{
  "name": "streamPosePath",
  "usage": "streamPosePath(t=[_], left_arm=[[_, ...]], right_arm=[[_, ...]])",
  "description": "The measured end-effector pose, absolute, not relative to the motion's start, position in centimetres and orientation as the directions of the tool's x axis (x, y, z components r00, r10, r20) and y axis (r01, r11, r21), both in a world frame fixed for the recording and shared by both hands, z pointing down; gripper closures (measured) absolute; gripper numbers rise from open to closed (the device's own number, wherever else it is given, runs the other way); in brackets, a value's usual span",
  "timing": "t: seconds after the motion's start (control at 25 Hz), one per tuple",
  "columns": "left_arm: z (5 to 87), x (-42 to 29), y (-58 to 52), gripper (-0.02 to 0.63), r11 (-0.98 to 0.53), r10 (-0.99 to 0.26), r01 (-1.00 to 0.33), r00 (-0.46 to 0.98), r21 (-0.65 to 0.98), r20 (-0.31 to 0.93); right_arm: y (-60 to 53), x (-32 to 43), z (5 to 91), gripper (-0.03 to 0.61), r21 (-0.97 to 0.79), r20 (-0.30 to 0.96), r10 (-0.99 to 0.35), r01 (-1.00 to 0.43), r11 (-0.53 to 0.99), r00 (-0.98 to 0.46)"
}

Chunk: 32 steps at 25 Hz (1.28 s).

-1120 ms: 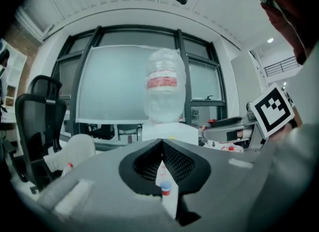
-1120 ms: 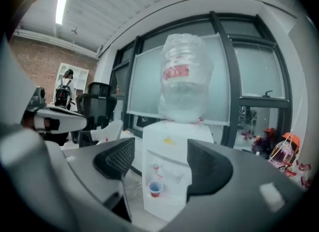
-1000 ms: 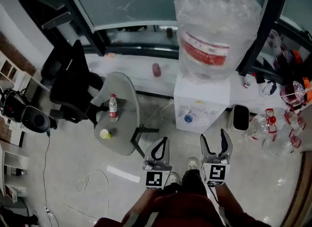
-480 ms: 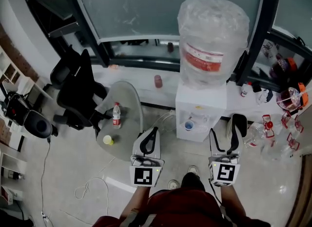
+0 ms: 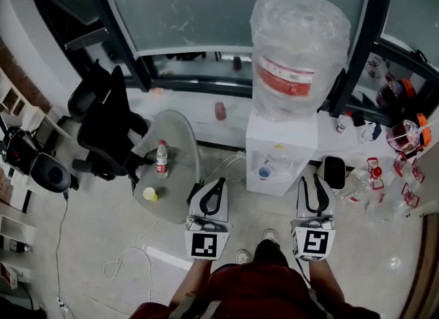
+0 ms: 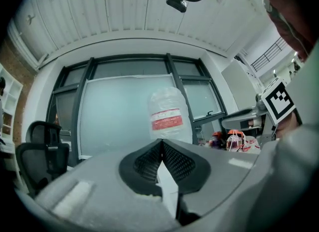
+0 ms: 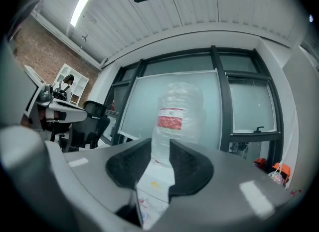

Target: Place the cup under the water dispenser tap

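Cup [image 5: 264, 172] stands in the dispenser [image 5: 281, 139]'s recess, plain in the head view; the left gripper view shows only the jug [image 6: 169, 118]. A table [image 5: 175, 187] with a bottle [image 5: 161, 158] stands left of the dispenser. Left gripper [image 5: 219, 184] is pressed together; right gripper [image 5: 313, 180]'s jaws, just closing, are narrowly apart and empty.

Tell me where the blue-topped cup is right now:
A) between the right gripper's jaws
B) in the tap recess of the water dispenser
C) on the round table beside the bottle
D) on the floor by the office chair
B: the head view shows the blue-topped cup standing in the front recess of the white water dispenser, below the big bottle, with no gripper on it.
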<state>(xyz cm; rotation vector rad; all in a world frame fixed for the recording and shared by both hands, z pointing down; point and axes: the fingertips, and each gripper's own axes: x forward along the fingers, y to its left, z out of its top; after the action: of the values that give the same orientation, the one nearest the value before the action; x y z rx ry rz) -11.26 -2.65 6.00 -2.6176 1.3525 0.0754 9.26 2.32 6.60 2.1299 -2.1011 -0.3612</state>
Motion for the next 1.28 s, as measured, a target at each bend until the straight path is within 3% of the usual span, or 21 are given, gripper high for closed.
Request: streamPosePath(t=[0.12,1.28], left_arm=[[5.9,-11.5,-2.7,0.614,-0.561,-0.803,-0.813,0.58,-0.158,-0.134],[5.6,-12.2,-2.4,0.614,-0.565,-0.802,-0.816,0.578,-0.123,-0.147]], right_arm=[[2.5,9.0,6.7,0.577,0.263,-0.086,-0.996,-0.965,-0.02,-0.003],[2.0,8.7,7.6,0.577,0.244,-0.03,-0.999,-0.97,0.006,-0.014]])
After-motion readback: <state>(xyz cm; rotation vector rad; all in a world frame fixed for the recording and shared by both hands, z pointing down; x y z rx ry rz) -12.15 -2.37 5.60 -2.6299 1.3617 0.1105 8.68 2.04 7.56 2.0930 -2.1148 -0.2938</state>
